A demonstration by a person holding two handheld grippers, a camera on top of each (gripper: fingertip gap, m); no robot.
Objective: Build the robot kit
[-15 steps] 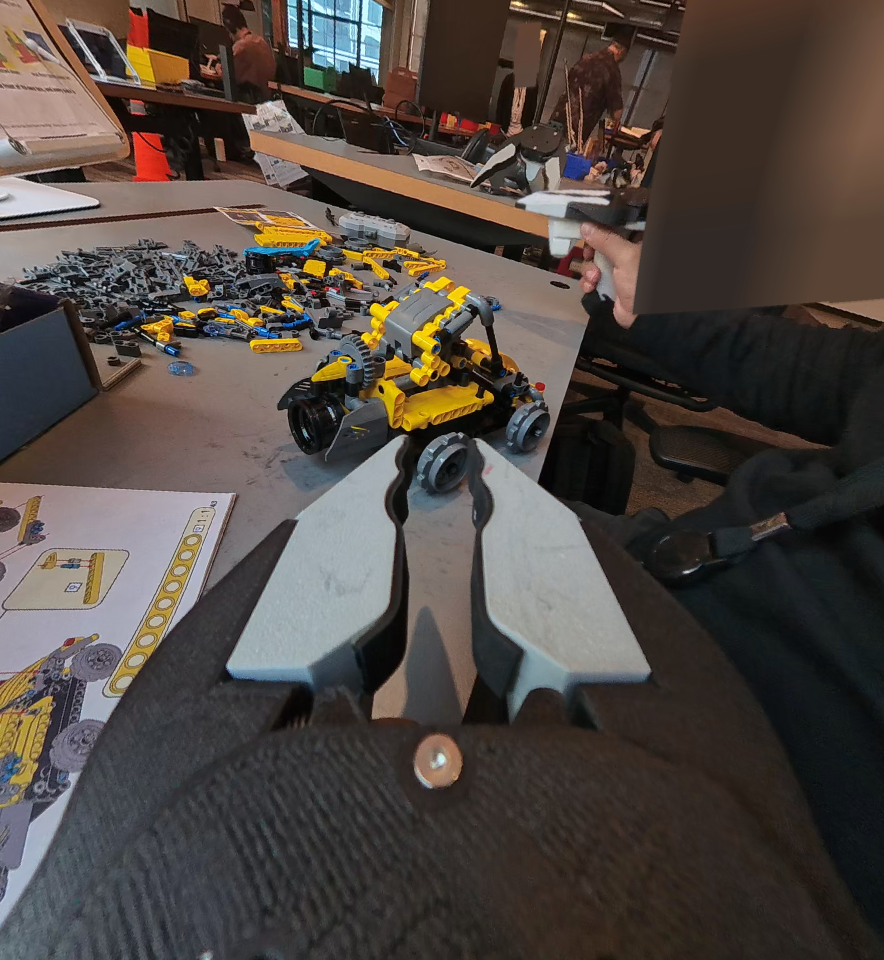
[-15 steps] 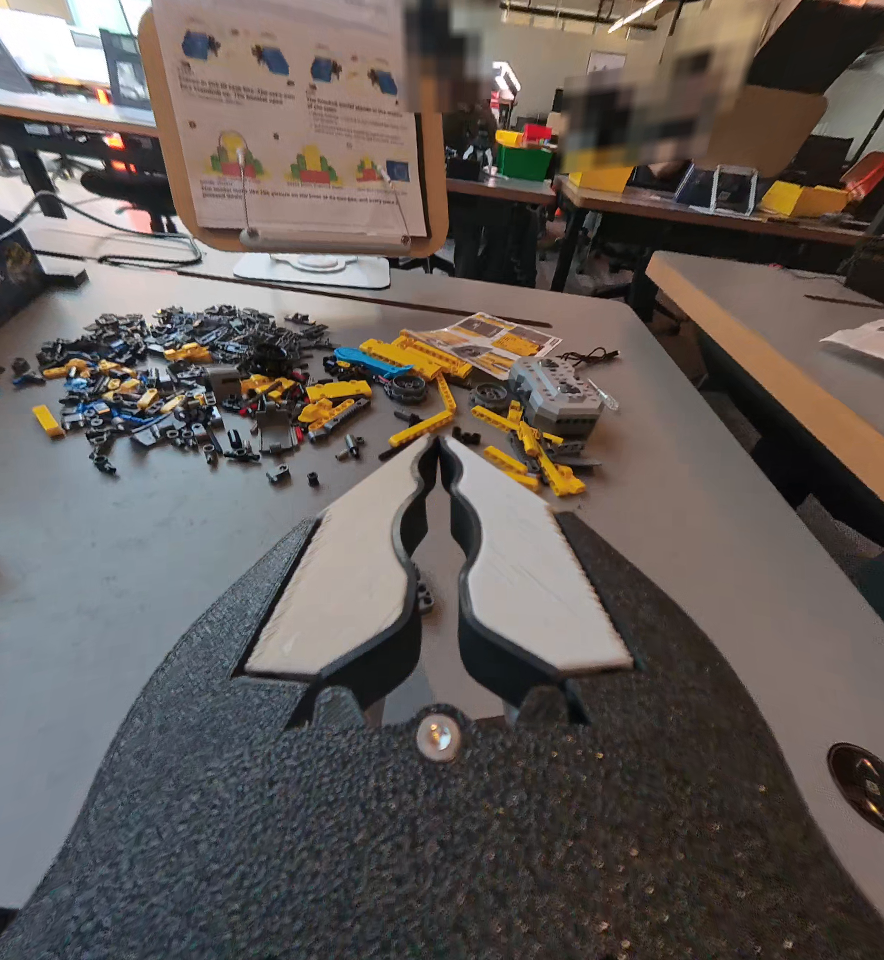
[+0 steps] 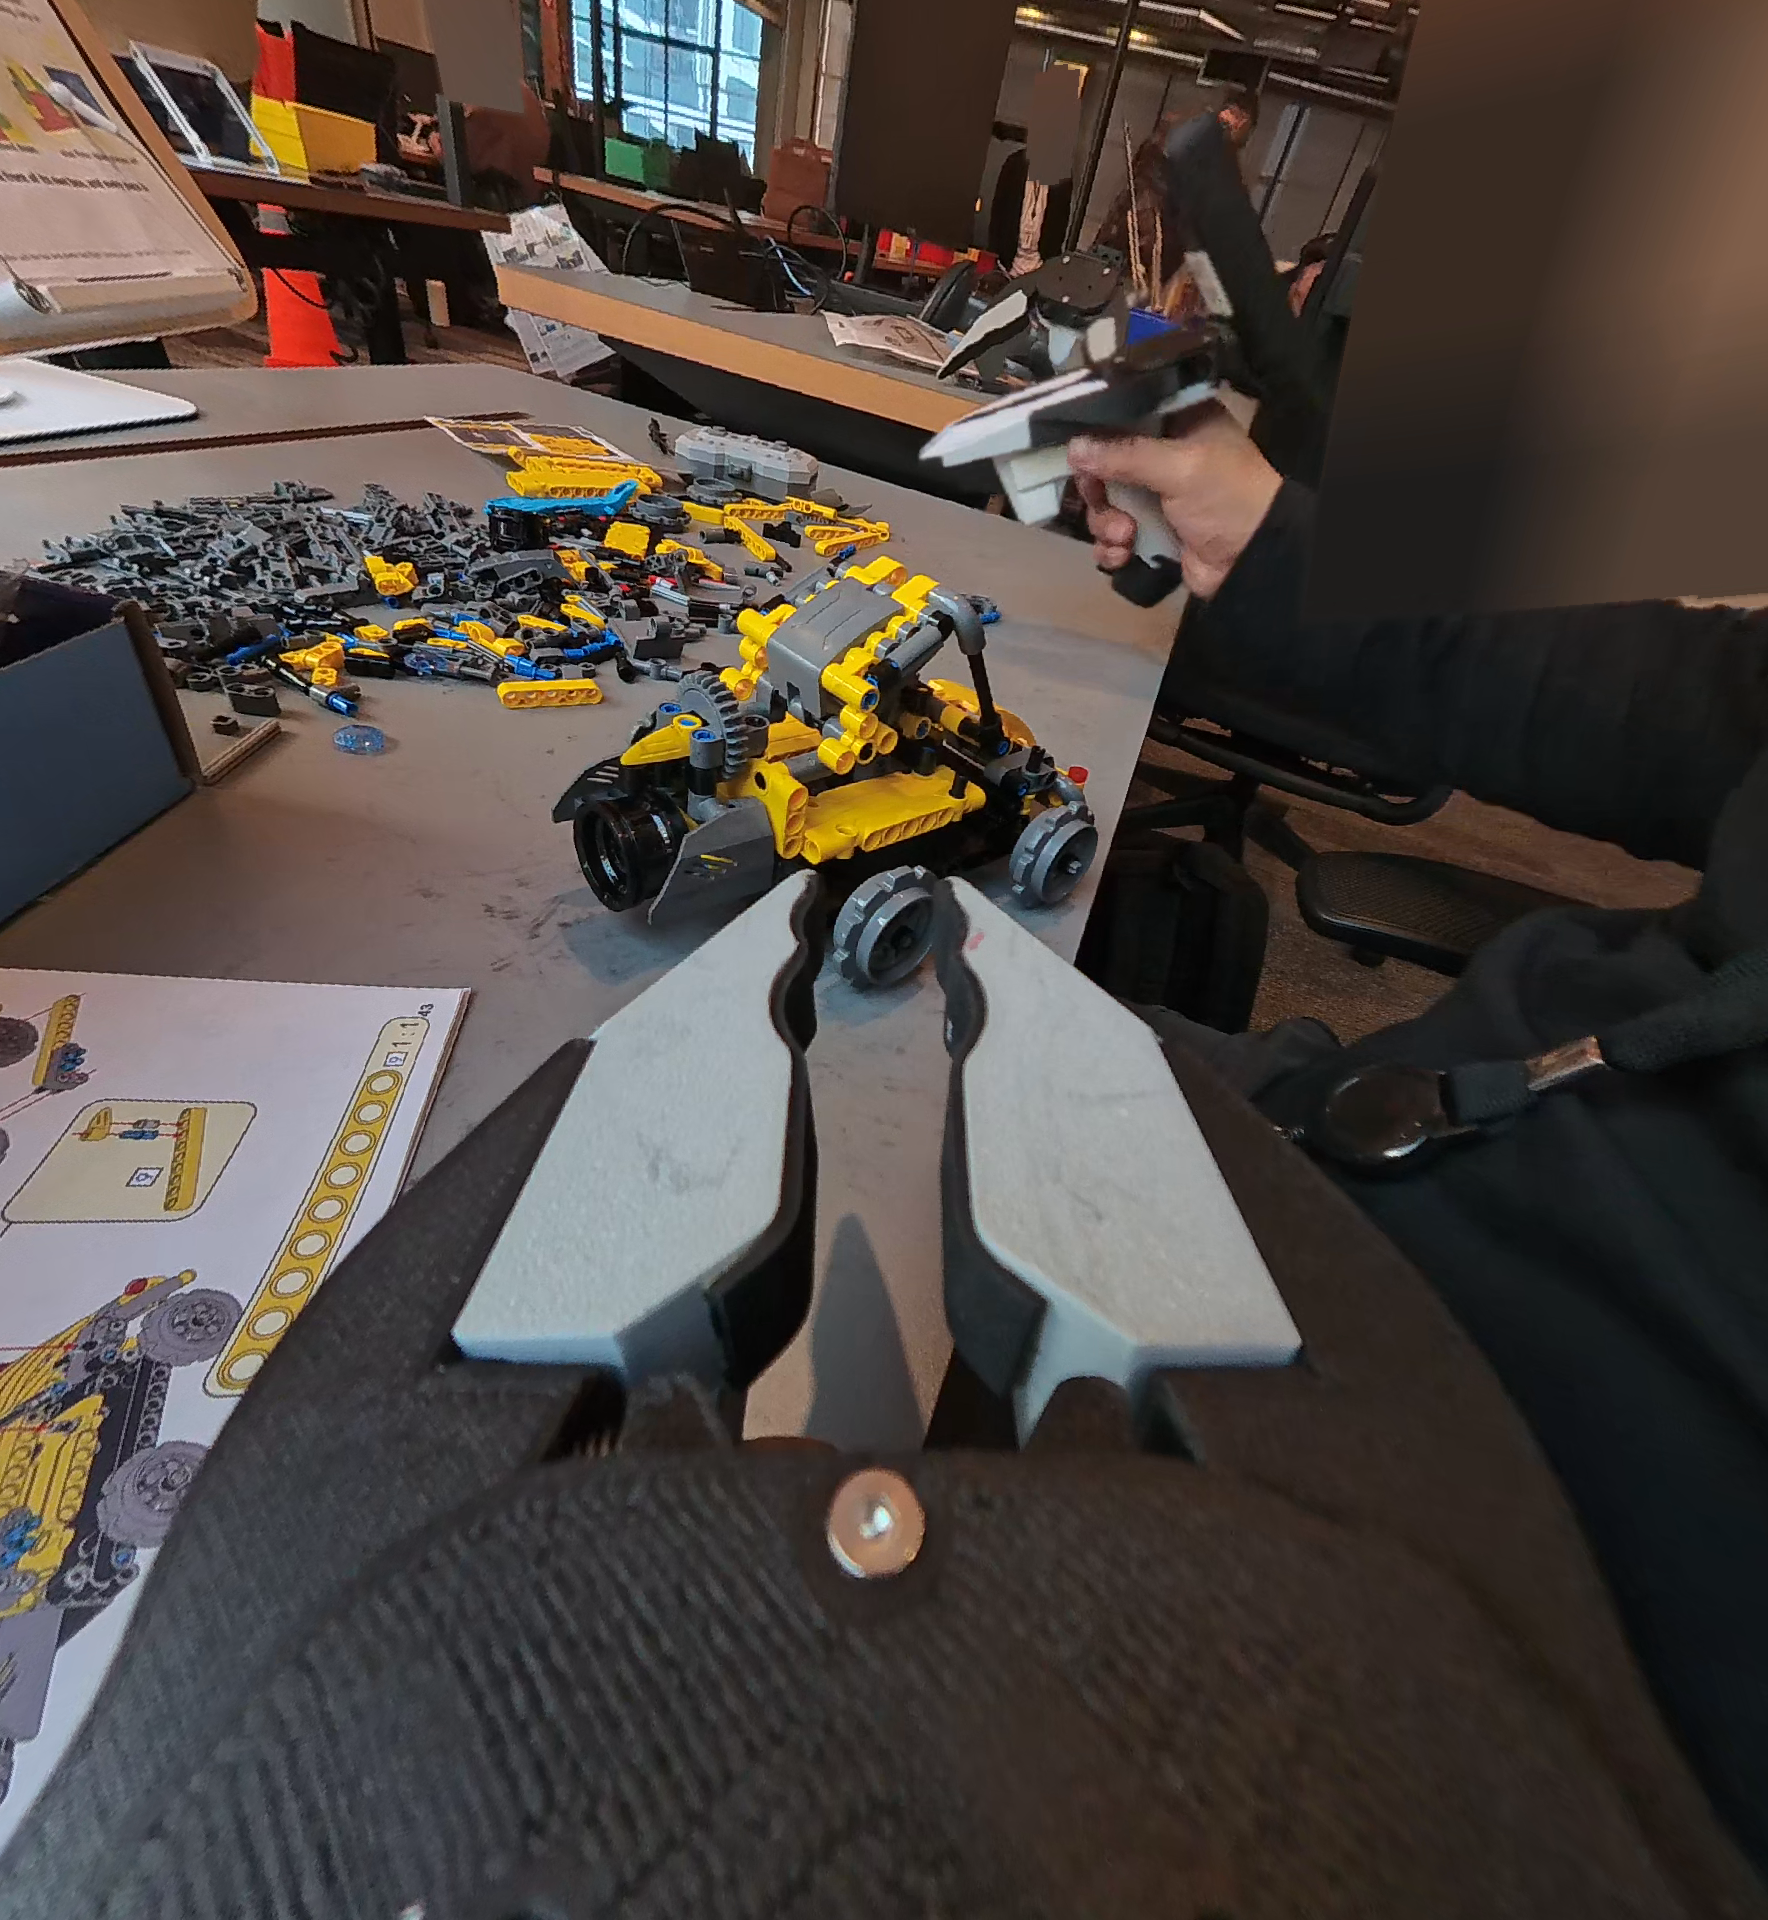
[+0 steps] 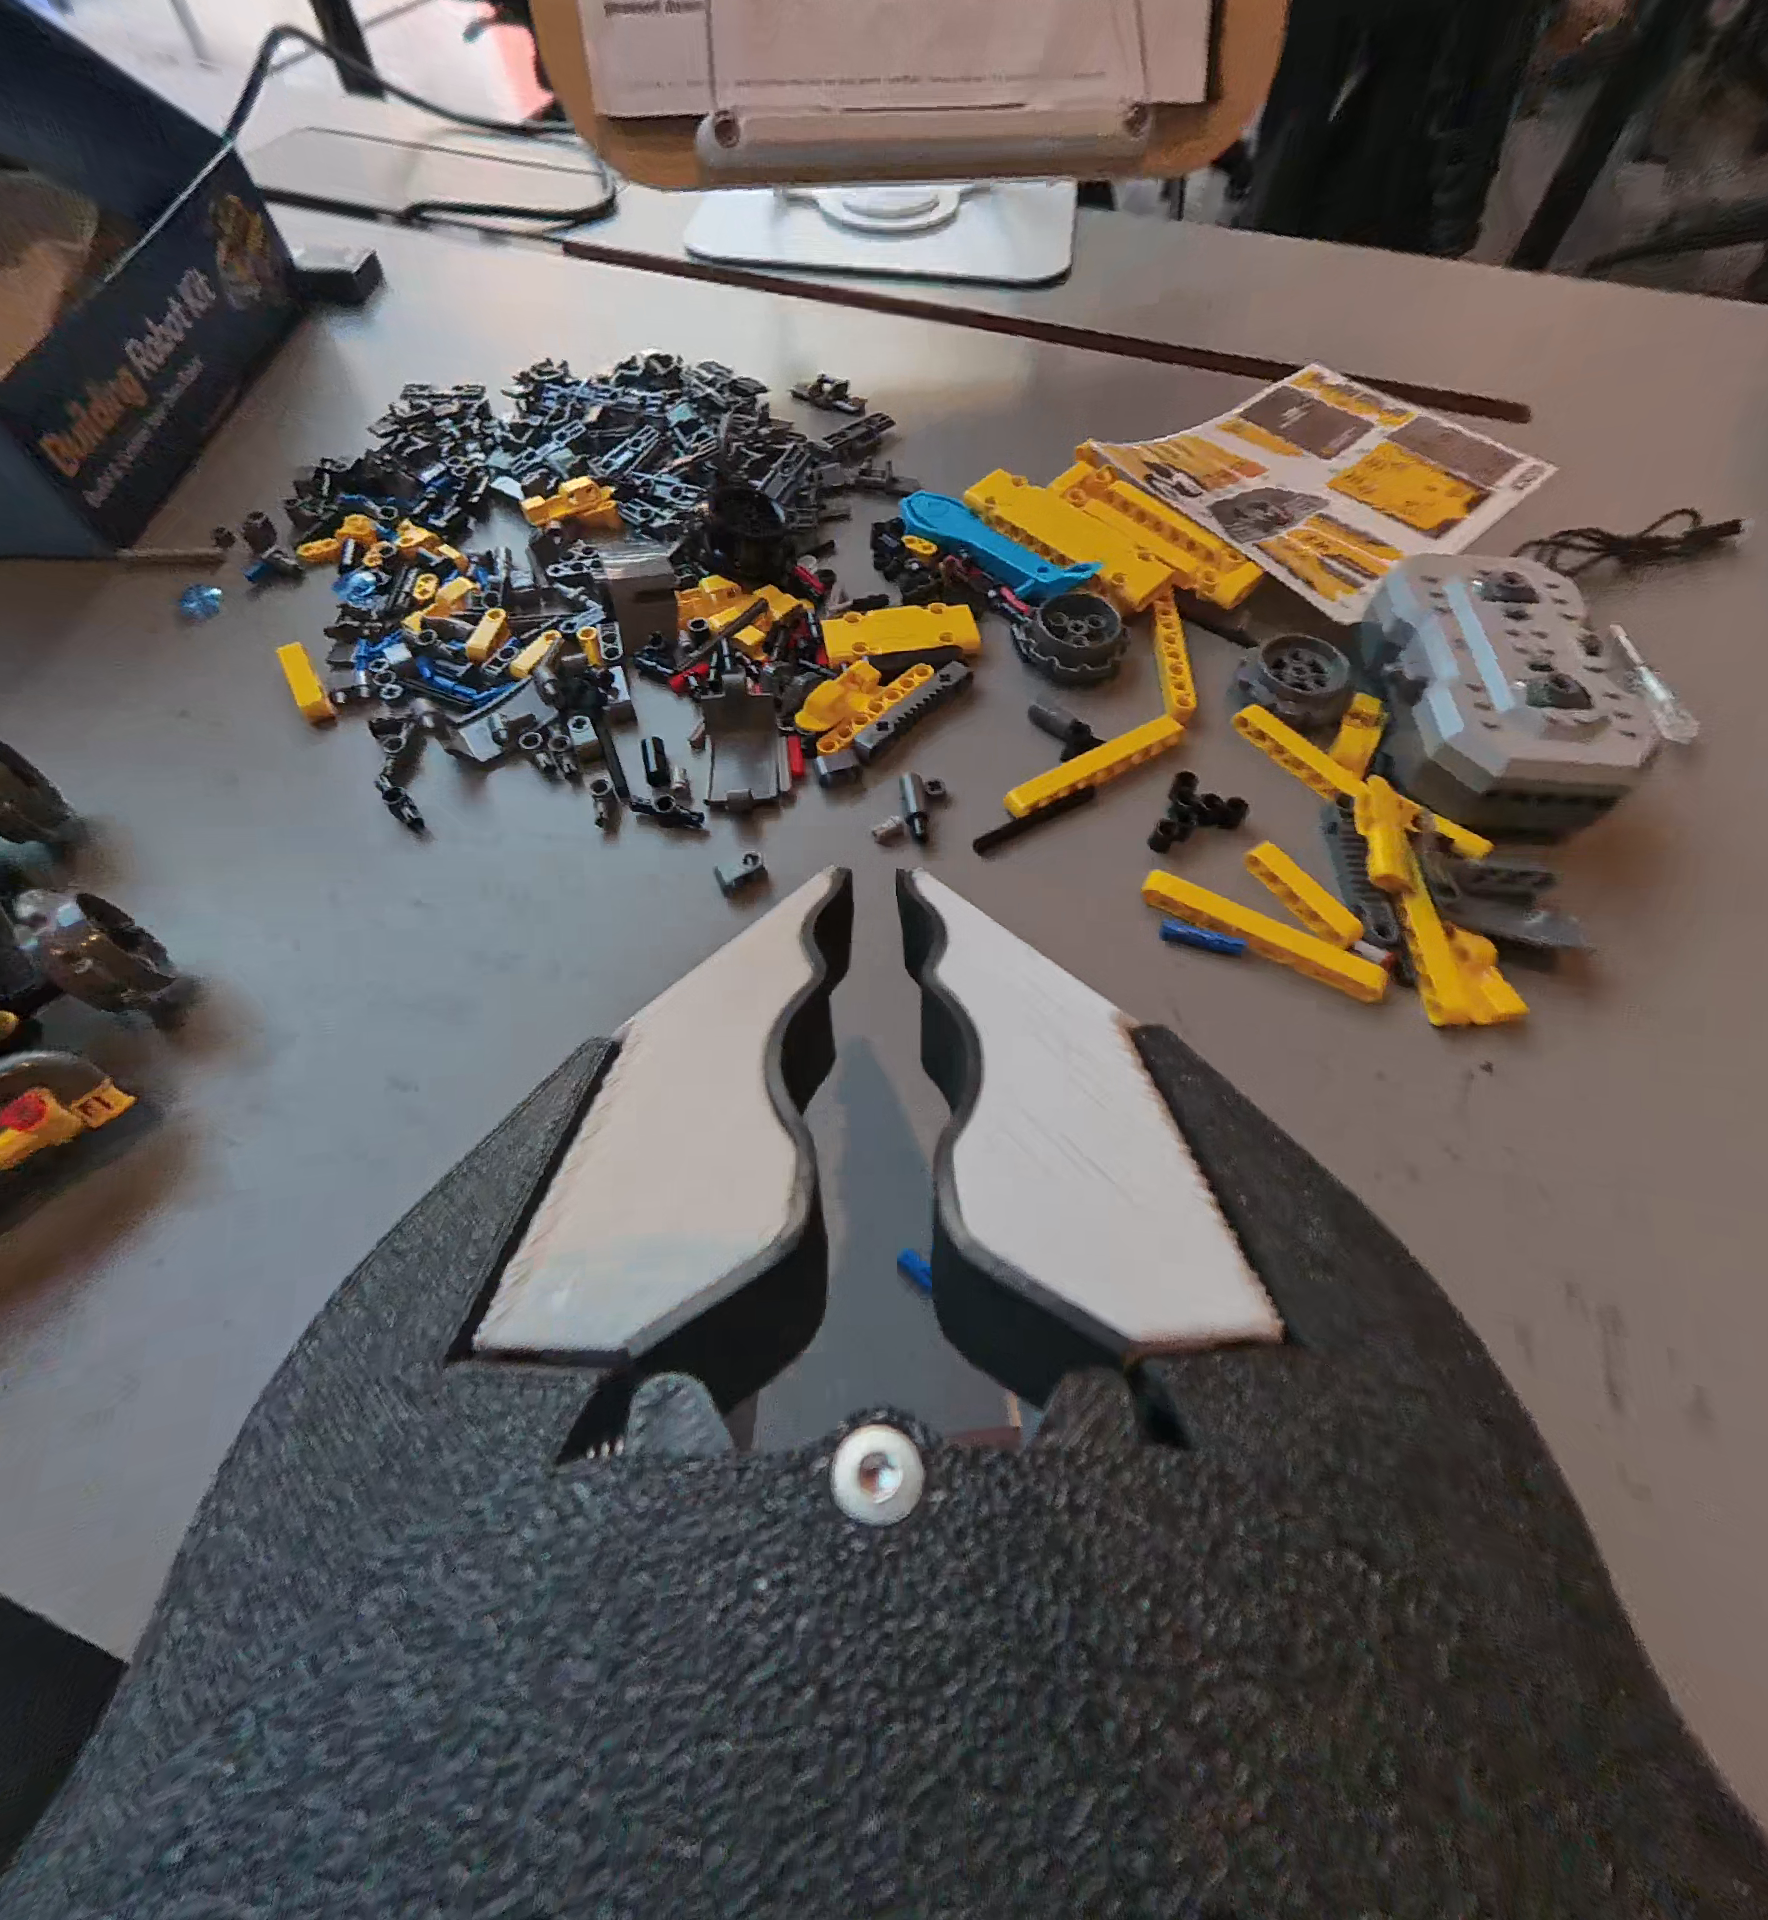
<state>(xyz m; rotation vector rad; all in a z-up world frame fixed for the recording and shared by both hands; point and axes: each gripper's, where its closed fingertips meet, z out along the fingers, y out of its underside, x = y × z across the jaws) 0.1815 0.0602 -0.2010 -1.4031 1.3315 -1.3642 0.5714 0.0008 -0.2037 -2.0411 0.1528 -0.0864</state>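
A part-built yellow, grey and black brick vehicle (image 3: pixel 818 769) stands on the grey table (image 3: pixel 360 862) near its right edge. My left gripper (image 3: pixel 878 899) is open and empty, and its tips frame the vehicle's near grey wheel (image 3: pixel 885 925); I cannot tell if they touch it. My right gripper (image 4: pixel 875 881) is empty, with only a narrow gap between its tips. It hovers over bare table just short of the pile of loose bricks (image 4: pixel 599 582). A small blue pin (image 4: pixel 913 1270) lies on the table under its fingers. A hand holds this gripper (image 3: pixel 947 442) above the table's far right edge.
A grey motor block (image 4: pixel 1514 686), yellow beams (image 4: pixel 1264 935) and a sticker sheet (image 4: pixel 1327 478) lie right of the pile. A dark blue box (image 4: pixel 101 343) stands at the left. An open instruction booklet (image 3: pixel 132 1195) lies near me. A board on a white stand (image 4: pixel 890 218) is behind. To the grey motor block (image 4: pixel 1514 686): right tips about 20 cm, left tips about 60 cm.
My right gripper has moved in over the table and tilted down toward the loose bricks, and its tip gap is slightly wider. My left gripper has barely moved.
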